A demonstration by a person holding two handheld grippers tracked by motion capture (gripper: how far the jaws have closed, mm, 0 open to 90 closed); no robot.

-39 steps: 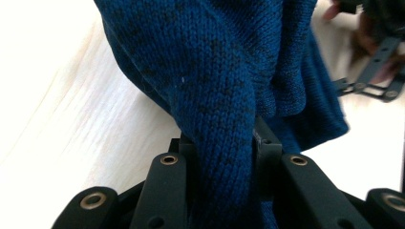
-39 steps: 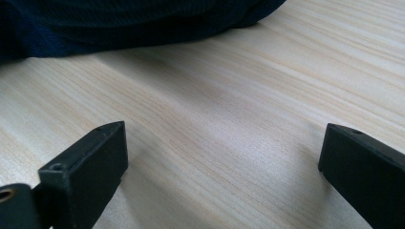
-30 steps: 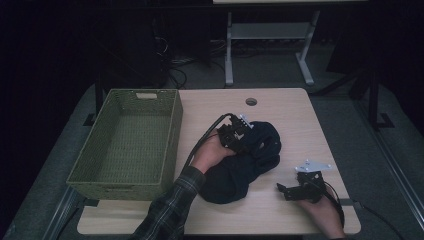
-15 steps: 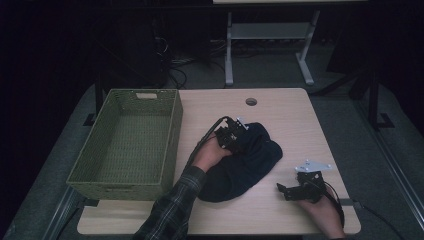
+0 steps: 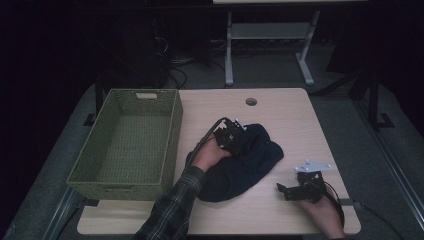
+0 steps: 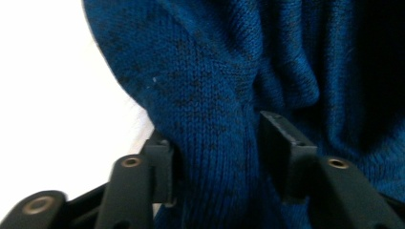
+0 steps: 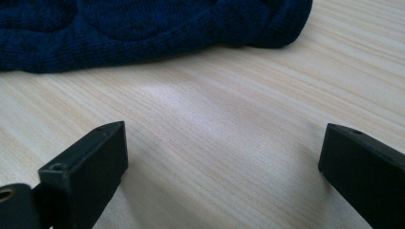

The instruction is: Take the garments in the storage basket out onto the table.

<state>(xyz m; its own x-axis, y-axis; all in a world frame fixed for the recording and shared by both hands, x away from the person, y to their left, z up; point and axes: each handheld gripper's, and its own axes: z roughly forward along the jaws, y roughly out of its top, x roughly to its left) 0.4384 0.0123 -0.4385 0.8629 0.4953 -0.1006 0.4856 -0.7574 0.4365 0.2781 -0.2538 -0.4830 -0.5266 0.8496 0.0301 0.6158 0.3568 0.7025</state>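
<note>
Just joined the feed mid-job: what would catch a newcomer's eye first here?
The dark blue knit garment bunched at the middle of the table, with the left claw on top of it; its jaws have just been opening, a fold of knit still between them. Next, the empty green woven basket at the table's left. The right claw sits open by the near right edge.

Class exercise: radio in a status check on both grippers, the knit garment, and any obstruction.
Left gripper jaws just opening, fold of blue knit garment between them. Right gripper open over bare table. Nothing in the way.

A wooden table (image 5: 280, 107) bears a green basket (image 5: 125, 142) and seemingly knitted navy cloth (image 5: 240, 165).
</note>
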